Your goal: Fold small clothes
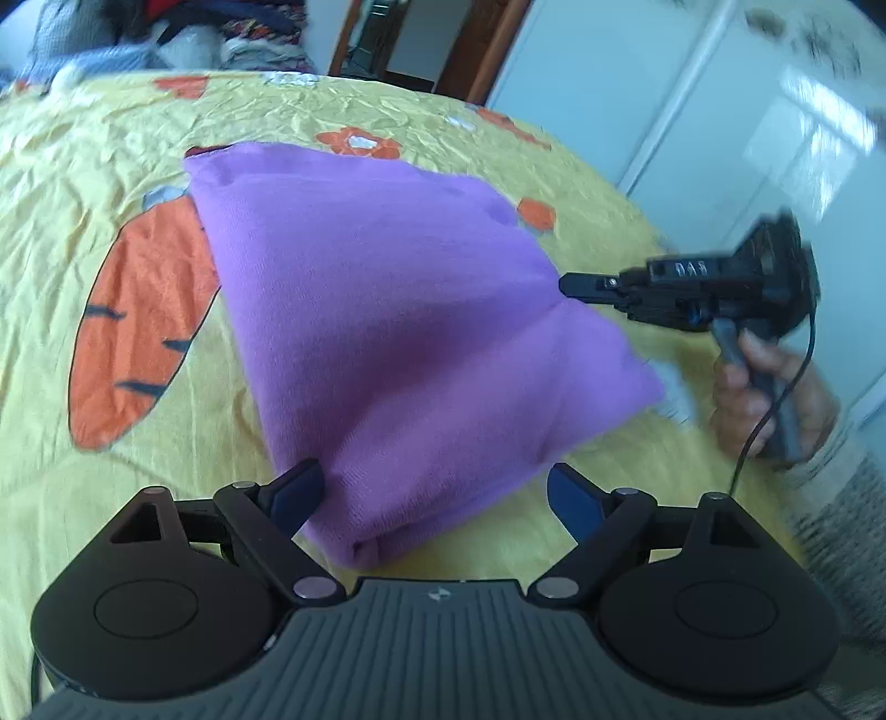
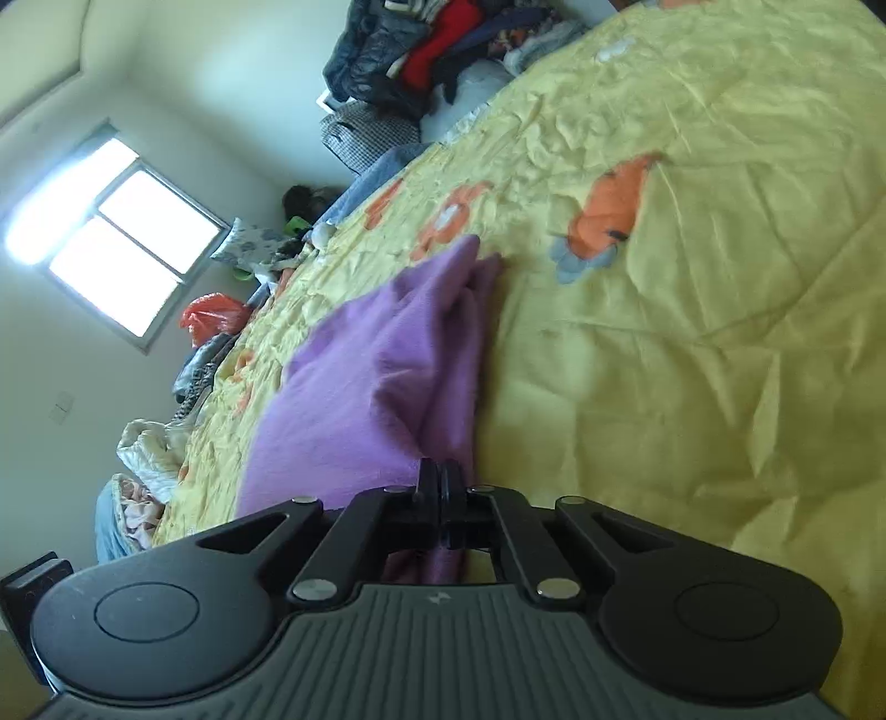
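A purple garment (image 1: 387, 310) lies partly folded on the yellow bedspread (image 1: 72, 183). My left gripper (image 1: 437, 493) is open, its blue-tipped fingers on either side of the garment's near folded end. My right gripper (image 1: 570, 285) comes in from the right and pinches the garment's right edge, lifting it. In the right wrist view the right gripper (image 2: 441, 476) is shut on a fold of the purple garment (image 2: 360, 382), which stretches away over the bedspread (image 2: 692, 277).
The bedspread has orange carrot (image 1: 138, 327) and flower prints. A pile of clothes (image 2: 421, 61) sits at the bed's far end. A white wardrobe (image 1: 720, 99) stands beside the bed, with a doorway (image 1: 410, 39) behind. A window (image 2: 122, 243) is in the wall.
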Motion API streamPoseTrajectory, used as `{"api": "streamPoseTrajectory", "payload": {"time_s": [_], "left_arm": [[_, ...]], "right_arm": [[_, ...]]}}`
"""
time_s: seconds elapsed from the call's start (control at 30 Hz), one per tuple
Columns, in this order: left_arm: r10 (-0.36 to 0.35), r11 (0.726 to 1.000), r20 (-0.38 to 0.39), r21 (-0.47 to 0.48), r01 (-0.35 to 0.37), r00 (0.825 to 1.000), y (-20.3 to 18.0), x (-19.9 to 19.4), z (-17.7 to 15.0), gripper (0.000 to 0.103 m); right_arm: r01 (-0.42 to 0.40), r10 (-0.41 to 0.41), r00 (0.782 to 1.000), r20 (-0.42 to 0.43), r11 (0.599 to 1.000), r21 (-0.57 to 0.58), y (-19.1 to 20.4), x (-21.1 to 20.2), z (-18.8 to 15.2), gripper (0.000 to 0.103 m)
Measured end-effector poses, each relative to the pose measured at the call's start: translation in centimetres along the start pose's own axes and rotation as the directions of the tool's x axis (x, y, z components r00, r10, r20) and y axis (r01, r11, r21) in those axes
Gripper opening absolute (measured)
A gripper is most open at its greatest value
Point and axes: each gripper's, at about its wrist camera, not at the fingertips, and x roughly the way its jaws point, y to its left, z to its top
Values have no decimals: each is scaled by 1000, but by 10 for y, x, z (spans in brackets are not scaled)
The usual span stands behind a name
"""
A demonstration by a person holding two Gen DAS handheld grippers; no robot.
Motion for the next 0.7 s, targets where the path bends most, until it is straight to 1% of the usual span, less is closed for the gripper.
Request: {"api": "streamPoseTrajectory", "payload": {"time_s": [0.03, 0.07, 0.1, 0.13, 0.17, 0.2, 0.23, 0.27, 0.3, 0.33, 0.37, 0.4, 0.43, 0.47, 0.5, 0.53, 0.57, 0.6, 0.63, 0.67, 0.7], "left_arm": [[-35, 998, 14, -55, 35, 999, 8, -7, 1, 87], [-59, 991, 28, -115, 61, 998, 17, -13, 1, 88], [-73, 983, 40, -167, 79, 997, 25, -17, 2, 89], [-82, 976, 48, -200, 90, 995, 33, -20, 3, 89], [-78, 971, 55, -223, 89, 995, 39, -21, 3, 89], [-63, 967, 54, -243, 74, 997, 44, -21, 3, 89], [-61, 965, 52, -252, 72, 997, 46, -20, 2, 89], [-69, 964, 48, -252, 79, 996, 46, -19, 2, 89], [-70, 965, 41, -251, 78, 997, 44, -17, 1, 89], [-70, 967, 34, -245, 76, 997, 41, -15, 1, 89], [-68, 970, 23, -233, 71, 997, 38, -12, 0, 88], [-62, 974, 4, -220, 61, 998, 34, -7, 0, 86], [-45, 977, -17, -208, 40, 999, 31, -2, -1, 83], [-22, 983, -9, -183, 20, 1000, 26, -1, -3, 81], [-2, 988, -11, -156, 0, 1000, 21, -1, -4, 72], [19, 991, -14, -132, -21, 1000, 17, -1, -5, 64], [34, 993, -25, -115, -36, 999, 14, -1, -6, 47], [44, 994, -34, -102, -48, 998, 12, -2, -6, 39], [51, 994, -47, -90, -55, 998, 11, -3, -7, 36], [73, 995, -56, -71, -77, 996, 10, -3, -8, 32], [105, 994, -60, -36, -107, 993, 8, -4, -9, 32]], "right_arm": [[-40, 40, 999, -7, 999, 0, 3, -4, -1, 2], [-60, 60, 998, -20, 998, 4, 6, -7, 0, 2], [-56, 56, 998, -38, 998, -6, 9, -8, 0, 5], [-50, 48, 997, -61, 999, -23, 13, -7, -1, 14], [-49, 47, 996, -77, 998, -33, 15, -6, -3, 32], [-55, 52, 995, -87, 998, -36, 14, -5, -5, 53], [-61, 57, 994, -95, 997, -38, 14, -2, -5, 61], [-87, 83, 991, -103, 996, -35, 13, 0, -7, 68], [-147, 148, 984, -98, 989, 10, 9, 1, -10, 71], [-147, 148, 984, -98, 989, 10, 9, 1, -10, 75], [-158, 159, 984, -86, 987, 18, 7, 1, -11, 75], [-156, 155, 984, -91, 988, -3, 8, 4, -11, 75], [-153, 150, 983, -105, 988, -27, 10, 8, -13, 63], [-135, 128, 985, -113, 990, -51, 13, 10, -14, 3], [-94, 85, 987, -138, 994, -59, 16, 14, -16, 6], [-60, 50, 991, -128, 995, -76, 18, 13, -19, 5], [-34, 24, 994, -109, 995, -95, 20, 11, -21, 5], [-12, 3, 996, -84, 994, -106, 23, 7, -21, 5], [11, -18, 998, -58, 993, -119, 28, 1, -21, 5], [23, -28, 999, -30, 989, -143, 33, -5, -19, 5], [33, -36, 999, -12, 986, -165, 37, -10, -18, 5]]}}
